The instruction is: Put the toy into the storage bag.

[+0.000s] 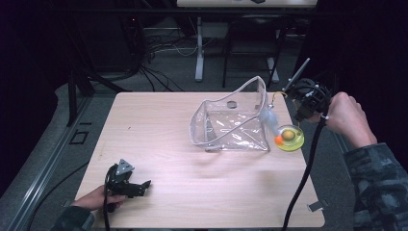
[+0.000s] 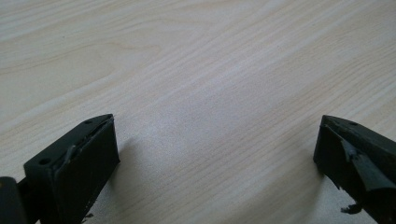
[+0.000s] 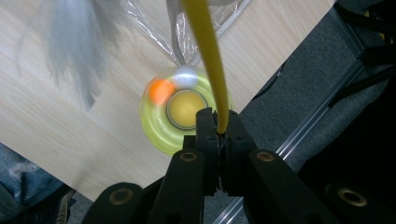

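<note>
Right gripper at the table's far right edge, held up in the person's right hand; jaws pressed together on a thin yellow wand, clamped just above the fingertips, with barely any gap visible beside the stem. Wand rising away from the jaws toward the top of the right gripper view, a blurred grey feather hanging off to one side, over bare wood. In the high view, same right gripper just above and beside a yellow-green round toy, the feather dangling between the two.

Round toy flat on the wooden table near the right edge, directly below the closed jaws; orange ball and a pale whitish ball on its ring, a darker yellow dome at its centre. Whether the wand is fixed to that toy: cannot tell, blurred.

Clear plastic bag standing open just left of the toy, touching or nearly touching its rim.

Left gripper low over the table at the near left corner, jaws spread wide apart, nothing between them but wood grain. In the high view, left gripper lying close to the surface, gripped by the left hand, well apart from bag and toy.
</note>
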A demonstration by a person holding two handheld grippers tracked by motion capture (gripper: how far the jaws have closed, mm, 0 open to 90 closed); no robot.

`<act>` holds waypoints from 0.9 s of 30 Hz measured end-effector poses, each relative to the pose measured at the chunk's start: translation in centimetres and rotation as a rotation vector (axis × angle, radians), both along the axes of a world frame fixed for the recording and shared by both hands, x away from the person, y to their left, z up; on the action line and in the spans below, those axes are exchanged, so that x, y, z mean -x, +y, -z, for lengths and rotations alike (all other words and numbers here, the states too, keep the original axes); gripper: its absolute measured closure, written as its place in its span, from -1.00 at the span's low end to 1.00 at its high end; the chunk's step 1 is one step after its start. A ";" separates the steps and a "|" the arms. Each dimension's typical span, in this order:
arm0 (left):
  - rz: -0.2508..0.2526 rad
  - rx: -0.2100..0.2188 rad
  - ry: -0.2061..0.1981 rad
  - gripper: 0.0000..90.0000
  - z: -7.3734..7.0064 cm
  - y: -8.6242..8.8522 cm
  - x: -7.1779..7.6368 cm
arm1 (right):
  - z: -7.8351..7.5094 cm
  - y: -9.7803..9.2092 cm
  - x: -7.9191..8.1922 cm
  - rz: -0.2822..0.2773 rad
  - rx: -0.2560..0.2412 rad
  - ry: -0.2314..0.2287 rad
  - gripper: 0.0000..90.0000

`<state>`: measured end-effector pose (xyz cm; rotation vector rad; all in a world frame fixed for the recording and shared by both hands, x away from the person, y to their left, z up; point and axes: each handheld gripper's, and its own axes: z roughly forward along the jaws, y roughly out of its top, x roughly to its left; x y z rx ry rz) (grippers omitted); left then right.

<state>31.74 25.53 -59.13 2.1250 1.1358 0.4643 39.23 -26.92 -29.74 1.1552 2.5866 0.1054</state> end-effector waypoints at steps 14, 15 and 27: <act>0.000 0.000 0.000 -1.00 0.0 0.0 0.0 | -2.3 -0.1 -1.6 0.020 -0.023 -0.021 0.95; 0.000 0.000 0.000 -1.00 0.0 0.0 0.0 | -2.5 -0.1 -1.8 0.019 -0.025 -0.017 0.95; 0.000 0.000 0.000 -1.00 0.0 0.0 0.0 | -3.6 -0.5 -3.3 0.051 -0.027 -0.033 0.95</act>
